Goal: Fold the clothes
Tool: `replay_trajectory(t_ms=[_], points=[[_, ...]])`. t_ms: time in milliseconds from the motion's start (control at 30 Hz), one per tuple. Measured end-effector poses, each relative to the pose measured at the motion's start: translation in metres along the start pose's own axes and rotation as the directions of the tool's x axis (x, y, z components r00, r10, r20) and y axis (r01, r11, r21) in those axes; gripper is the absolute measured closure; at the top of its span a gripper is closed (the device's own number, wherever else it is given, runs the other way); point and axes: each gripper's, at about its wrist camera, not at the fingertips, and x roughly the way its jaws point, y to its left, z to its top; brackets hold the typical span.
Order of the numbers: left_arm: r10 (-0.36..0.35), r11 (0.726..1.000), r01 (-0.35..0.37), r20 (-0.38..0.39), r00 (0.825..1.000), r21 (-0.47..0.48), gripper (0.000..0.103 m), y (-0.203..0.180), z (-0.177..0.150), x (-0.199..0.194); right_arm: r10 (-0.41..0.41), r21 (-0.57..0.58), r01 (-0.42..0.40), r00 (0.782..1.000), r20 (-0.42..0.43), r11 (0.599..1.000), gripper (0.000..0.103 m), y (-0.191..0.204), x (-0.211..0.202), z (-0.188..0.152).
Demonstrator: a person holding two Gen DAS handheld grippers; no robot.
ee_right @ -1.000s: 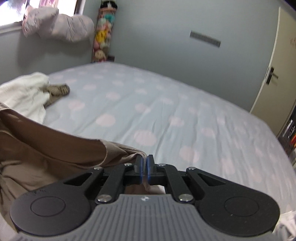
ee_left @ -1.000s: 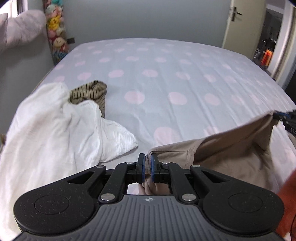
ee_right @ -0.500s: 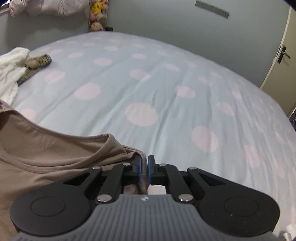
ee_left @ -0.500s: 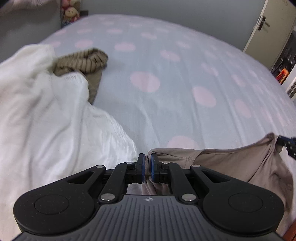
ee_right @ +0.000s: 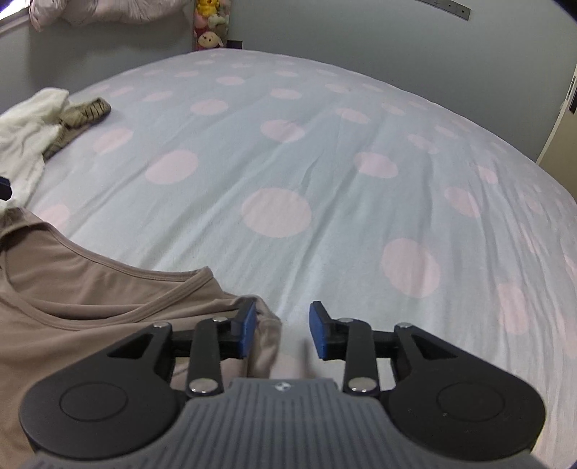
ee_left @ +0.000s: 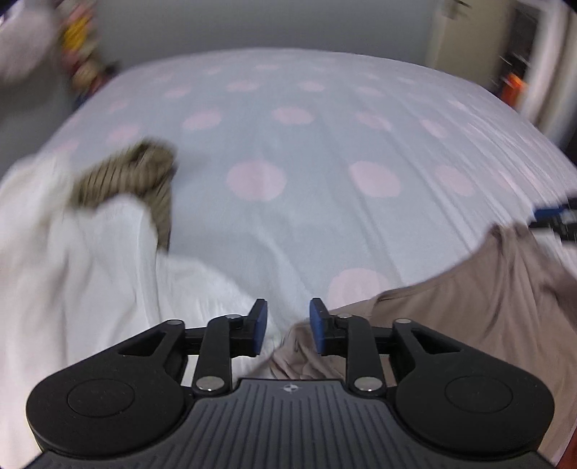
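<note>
A tan t-shirt [ee_right: 83,299] lies on the bed with its neckline toward the far side; it also shows in the left wrist view [ee_left: 468,296]. My left gripper [ee_left: 286,326] is open, with one shoulder of the shirt lying loose just below its right pad. My right gripper [ee_right: 283,330] is open, with the other shoulder lying beside its left pad. The right gripper's blue tip [ee_left: 555,216] shows at the right edge of the left wrist view.
The bed [ee_right: 324,151] has a pale blue sheet with pink dots. A white garment [ee_left: 72,267] and a striped brown garment [ee_left: 122,173] lie at the left. A stuffed-toy holder [ee_right: 211,29] hangs on the far wall. A door [ee_left: 465,32] is at the right.
Both grippers have opened and let go of the tan shirt's shoulders. The shirt has dropped onto the bed.
</note>
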Motion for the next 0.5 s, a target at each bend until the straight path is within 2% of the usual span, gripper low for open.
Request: replay_trajectory(t_ms=[100,233,333,467,500], points=[[0.019,0.976,-0.016,-0.010,1.000,0.217,0.072,-0.018,0.005,0.002,0.009,0.010,-0.009,1.000,-0.004,1.000,0.063,-0.004,-0.007,-0.004],[0.033,0.895,-0.006,-0.051,0.998,0.447,0.072,-0.040,0.004,0.017,0.022,0.027,-0.021,1.000,-0.007,0.999,0.062,-0.005,-0.010,-0.011],[0.015,0.835,0.030,-0.078,0.997,0.550,0.072,-0.051,0.000,0.029,0.037,0.041,-0.037,0.999,-0.014,0.998,0.062,-0.007,-0.008,-0.017],[0.005,0.774,0.070,-0.116,0.993,0.630,0.072,-0.060,-0.008,0.042,0.042,0.062,-0.041,0.999,-0.015,0.997,0.062,-0.014,-0.004,-0.020],[0.002,0.769,0.078,-0.125,0.992,0.635,0.072,-0.060,-0.011,0.045,0.045,0.073,-0.043,0.999,-0.014,0.996,0.062,-0.017,-0.003,-0.019]])
